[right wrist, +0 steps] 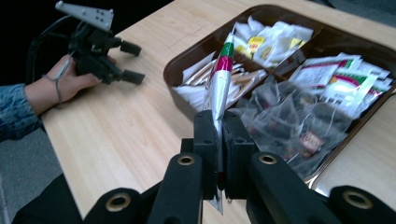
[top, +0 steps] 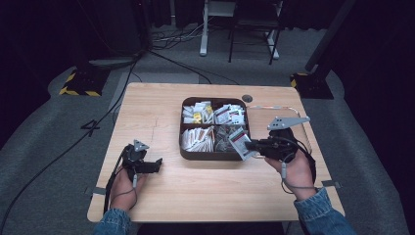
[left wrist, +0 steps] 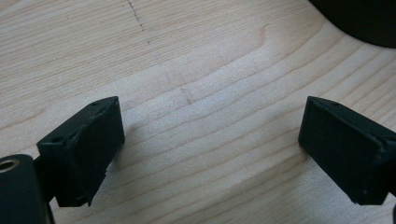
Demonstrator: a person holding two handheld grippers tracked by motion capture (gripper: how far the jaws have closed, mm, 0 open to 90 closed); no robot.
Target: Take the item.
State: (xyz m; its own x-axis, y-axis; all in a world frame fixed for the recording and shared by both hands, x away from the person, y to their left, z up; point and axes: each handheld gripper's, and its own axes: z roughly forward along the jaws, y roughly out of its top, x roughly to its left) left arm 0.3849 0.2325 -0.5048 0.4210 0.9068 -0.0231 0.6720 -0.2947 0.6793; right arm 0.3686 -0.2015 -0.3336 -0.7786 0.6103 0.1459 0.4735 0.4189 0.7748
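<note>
On the light wooden table [top: 205, 191], seen from the high view, a dark brown four-compartment tray [top: 215, 155] sits right of centre, filled with packets, paper sachets and clear tea bags. The right gripper [top: 250, 145] hovers at the tray's near right corner, pinching a red, white and green sachet [top: 240, 142] that stands over the tray's rim. The left gripper [top: 157, 165] rests low on the table, well apart from the tray on its left, held by the person's left hand [top: 123, 188].

In the left gripper view, the two black jaws are spread wide over bare wood grain with nothing between them; the tray's dark edge [left wrist: 359, 23] shows at the upper right corner.

In the right gripper view, the jaws are pressed together on the lower end of the sachet [right wrist: 220, 79], which points edge-on up and away over the tray [right wrist: 173, 67]. Beyond it, the left gripper [right wrist: 132, 62] shows its jaws apart.
</note>
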